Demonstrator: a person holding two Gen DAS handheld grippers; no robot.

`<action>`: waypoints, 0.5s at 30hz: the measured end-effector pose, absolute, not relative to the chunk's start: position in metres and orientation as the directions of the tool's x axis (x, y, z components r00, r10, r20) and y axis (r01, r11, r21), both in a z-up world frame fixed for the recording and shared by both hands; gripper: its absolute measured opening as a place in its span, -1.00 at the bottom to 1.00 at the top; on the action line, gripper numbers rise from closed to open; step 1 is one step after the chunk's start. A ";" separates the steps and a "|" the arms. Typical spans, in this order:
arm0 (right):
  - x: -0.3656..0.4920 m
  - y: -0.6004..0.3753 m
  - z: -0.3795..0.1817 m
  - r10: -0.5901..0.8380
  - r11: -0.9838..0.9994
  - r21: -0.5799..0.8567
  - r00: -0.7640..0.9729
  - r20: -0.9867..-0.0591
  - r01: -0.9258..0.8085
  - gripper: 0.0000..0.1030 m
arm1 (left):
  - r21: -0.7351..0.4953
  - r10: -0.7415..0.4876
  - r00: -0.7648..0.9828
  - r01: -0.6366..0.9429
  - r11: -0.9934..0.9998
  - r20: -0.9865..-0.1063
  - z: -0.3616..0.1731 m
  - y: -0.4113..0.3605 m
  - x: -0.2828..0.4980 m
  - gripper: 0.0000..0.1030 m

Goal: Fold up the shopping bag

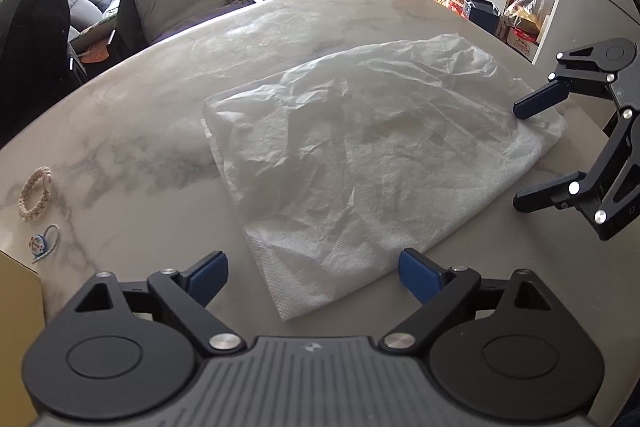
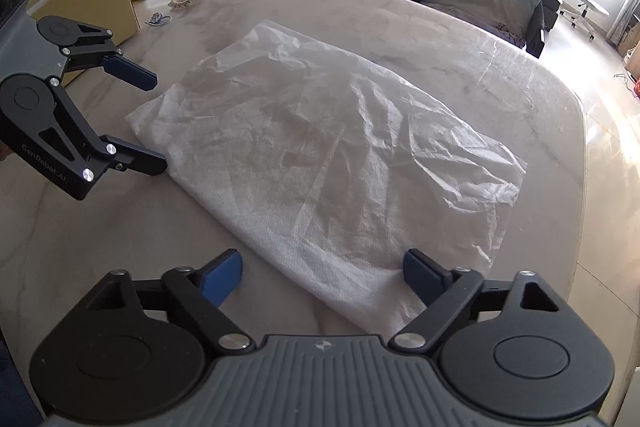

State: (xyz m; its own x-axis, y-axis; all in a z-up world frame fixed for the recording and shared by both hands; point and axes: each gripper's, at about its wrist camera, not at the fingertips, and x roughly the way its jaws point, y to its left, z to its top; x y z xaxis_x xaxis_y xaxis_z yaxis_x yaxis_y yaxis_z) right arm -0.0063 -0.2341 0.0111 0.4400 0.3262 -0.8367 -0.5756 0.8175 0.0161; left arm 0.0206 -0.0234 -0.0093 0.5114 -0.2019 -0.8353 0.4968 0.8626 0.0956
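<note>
Marble table (image 1: 140,115), crumpled white bag (image 1: 360,147)

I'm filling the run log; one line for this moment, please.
bag: flat on table | left gripper: open | right gripper: open | fold: pending

Left gripper (image 1: 314,277): black linkage arms, round pivot housings, silver screws, blue finger pads, grey ribbed body.
Right gripper (image 2: 322,275): same build, black links, blue pads (image 2: 224,277), small emblem on ribbed grey housing.
Marking: "GenRobot.AI" lettering on one black arm.
</note>
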 end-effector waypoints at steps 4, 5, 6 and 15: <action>0.002 -0.226 0.030 0.360 0.805 0.004 0.483 -0.798 -0.594 0.46 | 0.120 -0.195 0.526 0.505 0.855 -0.828 0.005 -0.026 0.017 0.59; 0.005 -0.224 0.031 0.360 0.800 -0.004 0.486 -0.796 -0.600 0.46 | 0.111 -0.218 0.541 0.510 0.853 -0.813 0.013 -0.026 0.016 0.59; 0.009 -0.224 0.031 0.364 0.799 -0.003 0.488 -0.793 -0.602 0.46 | 0.102 -0.241 0.554 0.516 0.851 -0.797 0.022 -0.026 0.016 0.59; 0.032 -0.209 0.026 0.419 0.711 -0.016 0.442 -0.793 -0.703 0.35 | -0.016 -0.372 0.420 0.645 0.764 -0.828 0.012 -0.054 0.066 -0.30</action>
State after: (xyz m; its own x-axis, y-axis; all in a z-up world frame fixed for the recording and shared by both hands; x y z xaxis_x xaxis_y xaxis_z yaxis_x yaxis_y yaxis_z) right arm 0.0318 -0.2086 0.0262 0.4418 0.4194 -0.7930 -0.7035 0.7105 -0.0162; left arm 0.0663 -0.0540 0.0118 0.4196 -0.3718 -0.8281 0.6454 0.7637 -0.0159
